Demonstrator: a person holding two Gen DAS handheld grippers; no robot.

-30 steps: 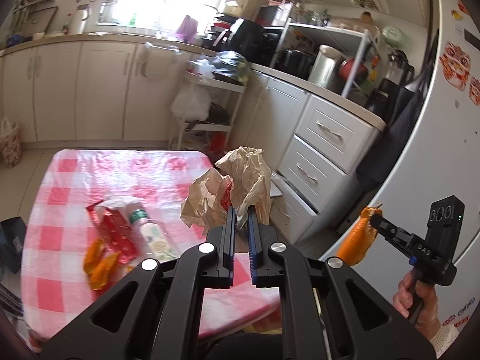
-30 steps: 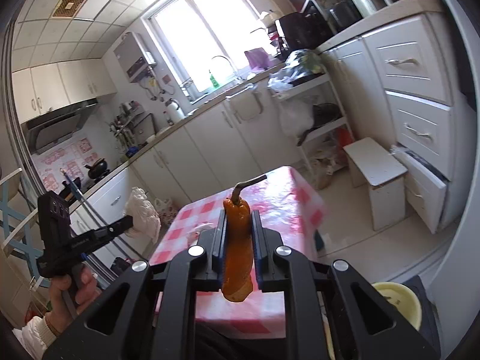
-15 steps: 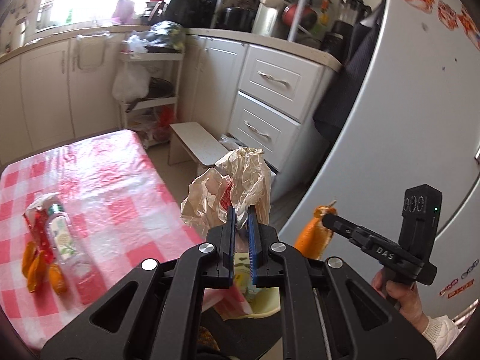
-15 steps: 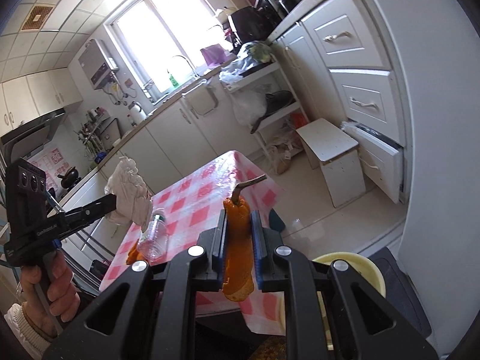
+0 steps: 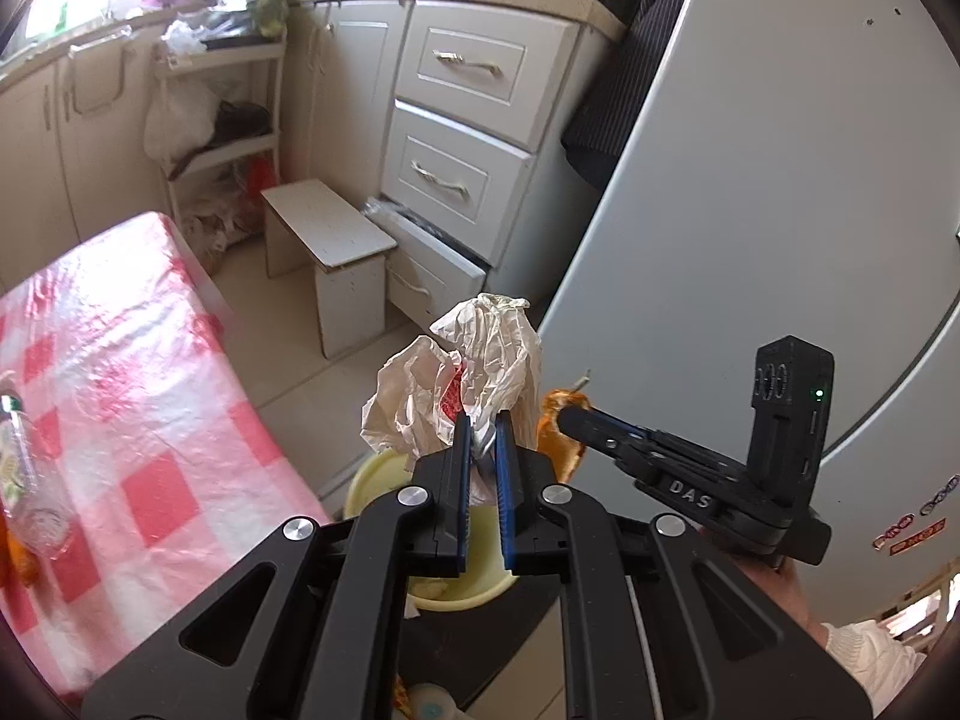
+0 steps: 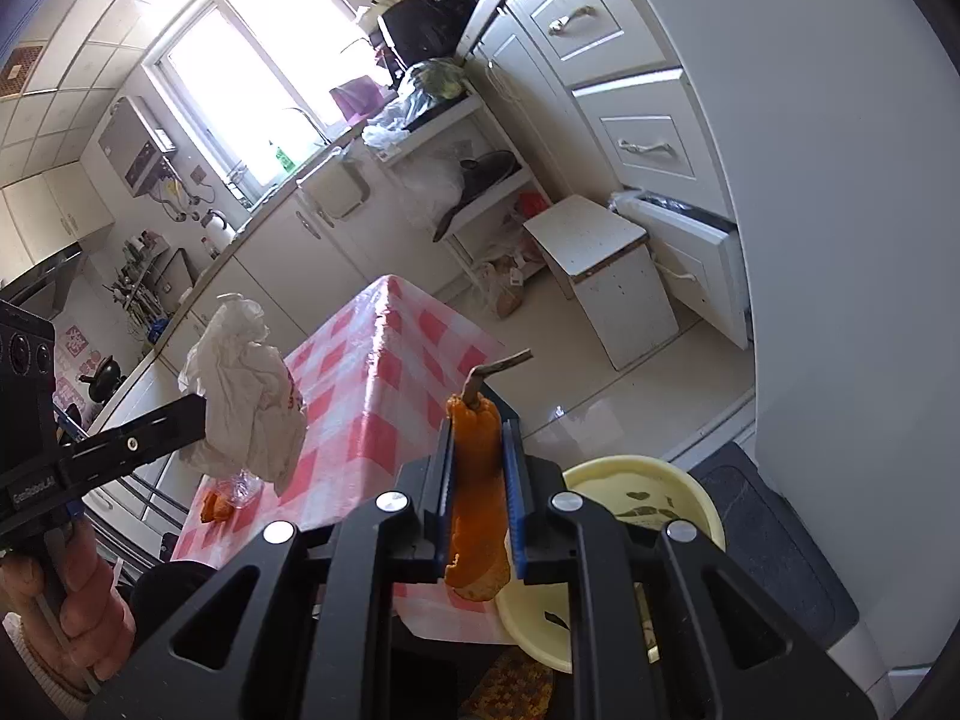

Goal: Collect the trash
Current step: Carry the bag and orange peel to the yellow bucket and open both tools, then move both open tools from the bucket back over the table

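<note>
The left gripper [image 5: 482, 420] has its jaws pinching a crumpled bag [image 5: 474, 360] in the air above the yellow bowl [image 5: 384, 474]. The right gripper [image 6: 477, 420] pinches an orange peel [image 6: 477, 480] beside it, over the same bowl near the bench [image 5: 120, 360].

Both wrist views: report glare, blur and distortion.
Right wrist view: the window is blown out white and fisheye bends the cabinet drawers. Left wrist view: the checked tablecloth carries glare and looks smeared at the left edge; black vignette in the corners.
</note>
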